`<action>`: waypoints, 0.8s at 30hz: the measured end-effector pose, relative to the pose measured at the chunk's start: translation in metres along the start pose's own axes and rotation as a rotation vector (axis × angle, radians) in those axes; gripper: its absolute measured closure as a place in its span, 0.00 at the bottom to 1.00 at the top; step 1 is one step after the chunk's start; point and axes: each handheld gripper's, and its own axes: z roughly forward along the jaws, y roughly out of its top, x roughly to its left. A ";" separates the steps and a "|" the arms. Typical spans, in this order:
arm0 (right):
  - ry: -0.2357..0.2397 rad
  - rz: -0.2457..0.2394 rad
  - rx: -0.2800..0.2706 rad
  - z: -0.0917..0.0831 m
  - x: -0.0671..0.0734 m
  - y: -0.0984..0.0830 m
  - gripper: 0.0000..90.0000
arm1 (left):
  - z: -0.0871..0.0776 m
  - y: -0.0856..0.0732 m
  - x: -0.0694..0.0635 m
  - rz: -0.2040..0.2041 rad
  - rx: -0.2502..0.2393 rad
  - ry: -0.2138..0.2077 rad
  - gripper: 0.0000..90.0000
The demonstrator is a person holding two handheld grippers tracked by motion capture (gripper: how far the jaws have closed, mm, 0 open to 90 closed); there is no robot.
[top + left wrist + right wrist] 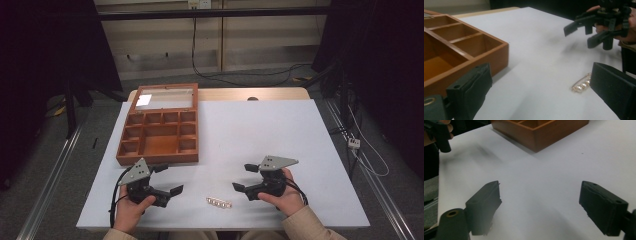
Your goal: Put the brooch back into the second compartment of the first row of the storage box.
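Both your grippers, left (168,179) and right (244,177), gape wide and empty either side of the clasp (219,202) lying on the table (260,130) between them, so next close one on it for the box (159,131).

Light from overhead falls evenly on the white counter (260,130), while the room's sides stay dark. A bright glare patch sits on the box lid (144,100). Both gripper views are soft and hazy.

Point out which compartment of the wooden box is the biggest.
The wide central compartment of the wooden box: small square cells line its left, right and far sides, and it alone reaches the box's near wall.
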 end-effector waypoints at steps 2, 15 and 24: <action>-0.020 0.006 -0.013 -0.006 -0.003 -0.002 0.16 | 0.004 0.001 -0.001 -0.003 0.010 -0.010 0.05; -0.123 0.049 -0.046 -0.032 -0.016 -0.015 0.09 | 0.030 0.008 -0.014 0.019 0.096 -0.071 0.13; -0.143 0.047 -0.041 -0.038 -0.019 -0.019 0.09 | 0.048 0.012 -0.026 0.075 0.171 -0.126 0.26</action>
